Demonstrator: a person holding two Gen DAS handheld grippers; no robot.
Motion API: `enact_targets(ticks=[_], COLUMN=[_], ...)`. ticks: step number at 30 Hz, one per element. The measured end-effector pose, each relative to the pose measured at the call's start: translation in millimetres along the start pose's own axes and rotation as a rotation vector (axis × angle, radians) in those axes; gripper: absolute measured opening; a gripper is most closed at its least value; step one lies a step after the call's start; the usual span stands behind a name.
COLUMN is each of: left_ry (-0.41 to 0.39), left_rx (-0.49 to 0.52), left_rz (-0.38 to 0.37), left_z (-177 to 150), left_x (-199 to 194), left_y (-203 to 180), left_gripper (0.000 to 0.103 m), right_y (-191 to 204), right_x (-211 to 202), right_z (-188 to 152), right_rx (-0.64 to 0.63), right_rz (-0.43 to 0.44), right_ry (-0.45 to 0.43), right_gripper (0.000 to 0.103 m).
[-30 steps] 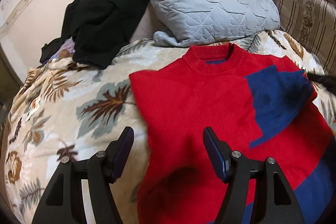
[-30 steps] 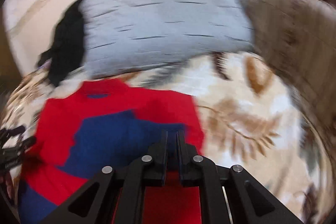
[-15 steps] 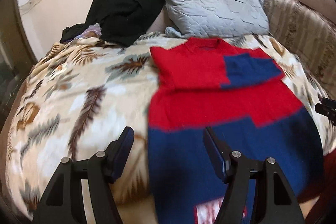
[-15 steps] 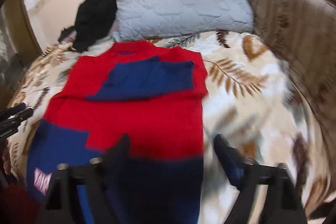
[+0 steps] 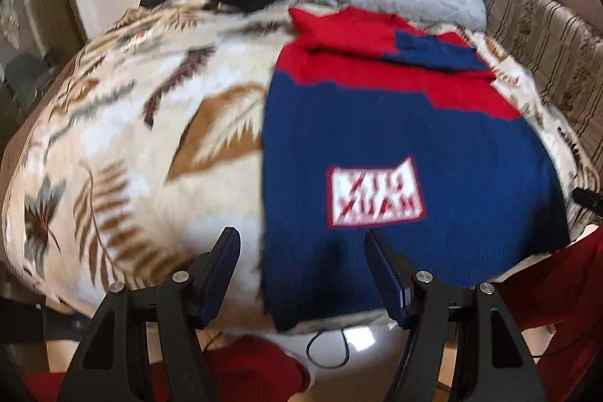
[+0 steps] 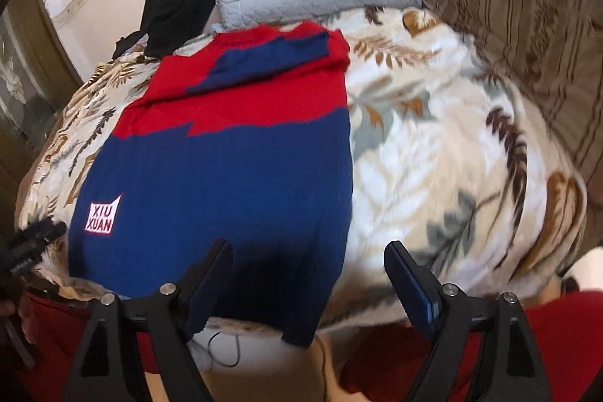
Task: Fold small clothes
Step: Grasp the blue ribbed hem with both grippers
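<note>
Between the fingers of the left gripper (image 5: 301, 274) lies the sweater's (image 5: 395, 123) near left hem corner, not pinched: the jaws stand well apart and empty. The right gripper (image 6: 307, 283) gapes wider over the near right hem corner, holding nothing either. Spread on the leaf-print blanket (image 6: 452, 145), the sweater has both sleeves folded across its chest, its hem drooping over the bed's near edge. Risk, I judge: uneven bites at the two corners would skew the fold; thick knit may slip free; a grabbed blanket would lift too, and the sleeves could slide out.
</note>
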State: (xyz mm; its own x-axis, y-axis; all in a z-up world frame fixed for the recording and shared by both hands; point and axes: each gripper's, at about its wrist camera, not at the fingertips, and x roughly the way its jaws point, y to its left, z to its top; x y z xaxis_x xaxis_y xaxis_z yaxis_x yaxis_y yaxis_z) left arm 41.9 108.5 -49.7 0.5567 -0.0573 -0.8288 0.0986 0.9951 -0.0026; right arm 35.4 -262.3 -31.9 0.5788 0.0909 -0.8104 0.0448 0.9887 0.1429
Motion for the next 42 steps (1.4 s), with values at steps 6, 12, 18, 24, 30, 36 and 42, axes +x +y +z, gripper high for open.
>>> enact_targets(ticks=[6,12,18,24,30,36,42], left_ry=[0.093,0.143,0.15,0.144,0.123,0.067,0.012], left_rx=[-0.037,-0.057,-0.047,-0.001,0.0,-0.009,0.001], left_rz=[0.012,0.006,-0.025,-0.049,-0.065,-0.072,-0.077], left_z=[-8.0,-12.6,-18.5,-22.9,-23.6,-18.7,-11.5], left_x=[21.8,34.8,30.2,24.0,14.4,-0.6,-14.7], left_y=[8.9,14.8,16.5,5.6,7.0,12.8,11.2], left_gripper=[0.069,0.071,0.049,0.011,0.007,0.007,0.006], right_y=[-0.3,-3.8,-1.4,-0.6,2.6,6.7,13.2], right_x=[15.9,34.4,54.5,55.9,42.2,26.1,7.0], right_z=[-13.8,-20.4,-25.1,-25.7,-23.3,-22.4,-21.4], right_rx=[0.0,0.021,0.007,0.01,-0.011,-0.038,-0.084], right_rz=[0.016,0.019,0.041,0.062,0.084,0.087,0.08], right_ry=[0.091,0.166,0.259,0.267,0.209,0.148,0.074], right_gripper=[0.084,0.081,0.036,0.018,0.006,0.006,0.006])
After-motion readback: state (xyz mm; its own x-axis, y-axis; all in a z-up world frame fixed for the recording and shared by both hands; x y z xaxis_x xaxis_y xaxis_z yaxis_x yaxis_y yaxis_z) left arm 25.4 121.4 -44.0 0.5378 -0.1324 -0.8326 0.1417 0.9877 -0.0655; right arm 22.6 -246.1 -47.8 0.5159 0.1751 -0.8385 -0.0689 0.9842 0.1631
